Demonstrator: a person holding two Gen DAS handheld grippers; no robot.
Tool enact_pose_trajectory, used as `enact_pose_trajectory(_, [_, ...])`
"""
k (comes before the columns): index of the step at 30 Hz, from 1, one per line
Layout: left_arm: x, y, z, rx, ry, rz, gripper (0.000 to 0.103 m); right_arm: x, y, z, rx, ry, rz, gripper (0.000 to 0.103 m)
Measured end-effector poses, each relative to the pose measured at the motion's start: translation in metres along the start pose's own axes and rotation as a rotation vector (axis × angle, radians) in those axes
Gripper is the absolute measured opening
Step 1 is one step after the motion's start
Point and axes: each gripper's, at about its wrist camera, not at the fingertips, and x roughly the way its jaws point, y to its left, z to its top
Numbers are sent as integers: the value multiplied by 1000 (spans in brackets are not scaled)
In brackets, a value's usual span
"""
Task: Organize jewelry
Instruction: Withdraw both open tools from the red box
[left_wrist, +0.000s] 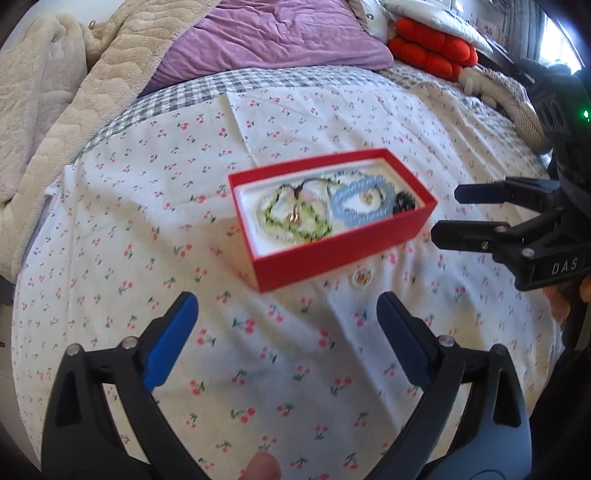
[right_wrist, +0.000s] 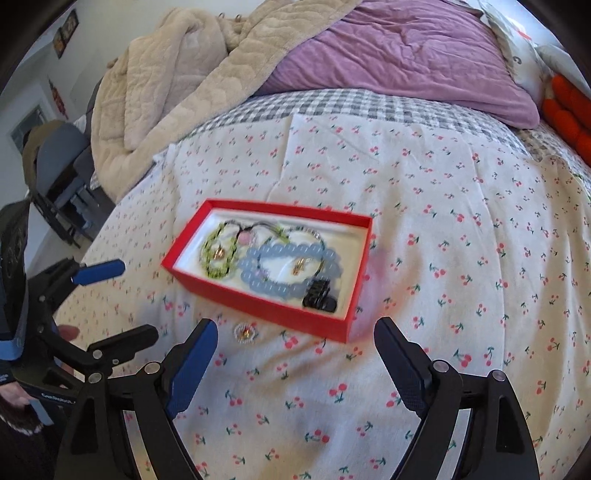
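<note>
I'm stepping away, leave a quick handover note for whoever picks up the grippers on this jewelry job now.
Left gripper: open, empty.
Right gripper: open, empty.
Red box on the bed sheet, lid off. Inside: green bracelet, blue bracelet, black clip, small gold pieces.
Left: one small round brooch lies on the sheet just in front of the box. Probably put it in the box.
</note>
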Motion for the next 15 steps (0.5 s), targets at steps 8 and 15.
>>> enact_pose_trajectory(8, [3, 3, -21, 19, 30, 25, 98, 6, 10, -22, -52, 43, -8, 88])
enact_pose_trajectory(15, [20, 4, -34, 31, 93, 33, 98, 24, 13, -34, -79, 93, -27, 88])
